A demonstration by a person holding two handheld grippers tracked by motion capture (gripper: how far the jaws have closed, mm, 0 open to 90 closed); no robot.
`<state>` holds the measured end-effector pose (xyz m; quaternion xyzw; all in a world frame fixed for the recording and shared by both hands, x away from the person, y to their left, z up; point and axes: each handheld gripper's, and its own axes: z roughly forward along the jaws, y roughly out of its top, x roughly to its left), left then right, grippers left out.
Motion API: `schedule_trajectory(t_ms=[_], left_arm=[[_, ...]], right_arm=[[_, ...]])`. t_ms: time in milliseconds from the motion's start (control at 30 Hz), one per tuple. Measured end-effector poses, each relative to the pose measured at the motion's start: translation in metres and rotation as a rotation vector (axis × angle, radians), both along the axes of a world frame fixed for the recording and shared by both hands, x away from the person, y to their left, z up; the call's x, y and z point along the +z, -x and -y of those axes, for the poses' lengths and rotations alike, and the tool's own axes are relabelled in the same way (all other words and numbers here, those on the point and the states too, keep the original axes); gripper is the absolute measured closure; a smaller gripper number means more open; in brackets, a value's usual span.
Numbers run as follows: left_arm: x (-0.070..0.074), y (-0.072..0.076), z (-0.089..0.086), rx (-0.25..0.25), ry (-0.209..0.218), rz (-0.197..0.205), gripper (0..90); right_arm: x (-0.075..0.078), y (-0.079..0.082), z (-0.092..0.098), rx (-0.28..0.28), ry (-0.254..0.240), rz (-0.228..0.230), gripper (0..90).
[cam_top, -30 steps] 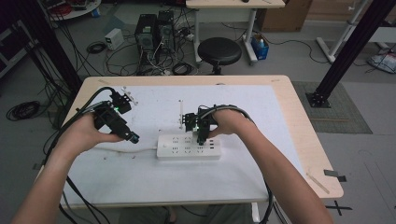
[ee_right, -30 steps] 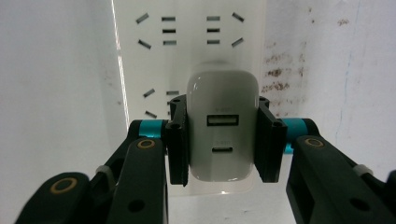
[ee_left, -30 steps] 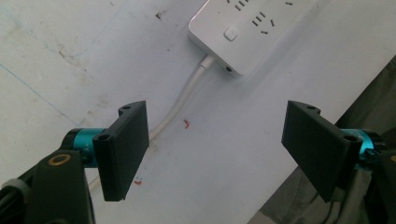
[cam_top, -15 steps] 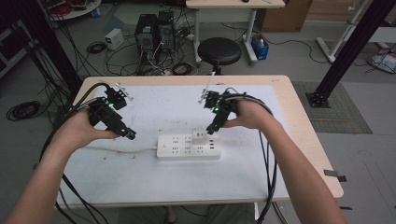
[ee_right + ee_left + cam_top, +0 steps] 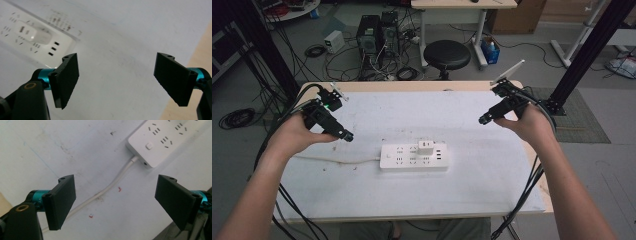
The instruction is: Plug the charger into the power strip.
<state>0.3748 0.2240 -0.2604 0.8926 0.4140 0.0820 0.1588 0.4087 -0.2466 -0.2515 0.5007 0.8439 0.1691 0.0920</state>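
Currently, a white rectangular plastic power strip (image 5: 413,156) lies flat near the middle of the white-covered wooden table (image 5: 492,185), with a small white cube-shaped plug adapter (image 5: 426,147) seated in 1 of its sockets. Its white cable (image 5: 337,160) runs off toward the left edge of the table. The left gripper (image 5: 346,135) is held above the table to the left of the strip, apart from it; in the left gripper view its 2 black jaws stand wide apart with nothing between them, the cable and the strip's switch end (image 5: 149,145) lying beyond. The right gripper (image 5: 483,120) is held well to the right of the strip; its jaws are likewise spread wide and empty.
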Motion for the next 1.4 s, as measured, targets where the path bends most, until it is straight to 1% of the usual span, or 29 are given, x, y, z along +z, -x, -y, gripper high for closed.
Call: schedule_trajectory(t_ms=[33,67,100,200,300,367,500,600,800,900,1167,1400], left_arm=[[0.0,-0.002,-0.001,0.011,-0.001,0.003,17.0],[0.001,-0.003,-0.002,0.007,-0.005,0.002,17.0],[0.001,-0.004,-0.002,0.017,0.003,0.008,17.0],[0.002,-0.007,-0.002,0.016,0.002,0.008,17.1],[0.002,-0.01,-0.001,0.023,-0.001,0.01,17.0],[0.002,-0.012,-0.001,0.022,-0.004,0.013,17.0],[0.002,-0.013,0.001,0.023,-0.007,0.02,17.0],[0.002,-0.014,0.002,0.025,-0.003,0.021,17.0],[0.002,-0.015,0.004,0.022,-0.002,0.024,17.0],[0.003,-0.015,0.005,0.016,-0.006,0.021,17.0],[0.006,-0.015,0.007,0.012,-0.007,0.028,17.0],[0.006,-0.015,0.01,0.008,-0.012,0.025,17.0]], right_arm=[[0.0,0.0,0.004,-0.009,0.002,0.004,19.9],[0.0,0.0,0.01,-0.03,0.005,0.002,19.9],[0.0,0.0,0.013,-0.043,0.003,0.002,19.9],[-0.001,0.0,0.024,-0.076,-0.012,-0.009,19.9],[-0.002,-0.001,0.027,-0.083,-0.011,-0.012,19.9],[-0.002,-0.002,0.033,-0.107,-0.014,-0.019,19.9],[-0.004,-0.003,0.035,-0.103,-0.007,-0.023,19.8],[-0.004,-0.004,0.036,-0.105,-0.01,-0.023,19.8],[-0.006,-0.004,0.038,-0.104,0.006,-0.034,19.9],[-0.007,-0.004,0.037,-0.104,0.006,-0.039,19.8],[-0.008,-0.006,0.035,-0.093,0.013,-0.053,19.8],[-0.008,-0.006,0.035,-0.09,0.015,-0.053,19.8]])
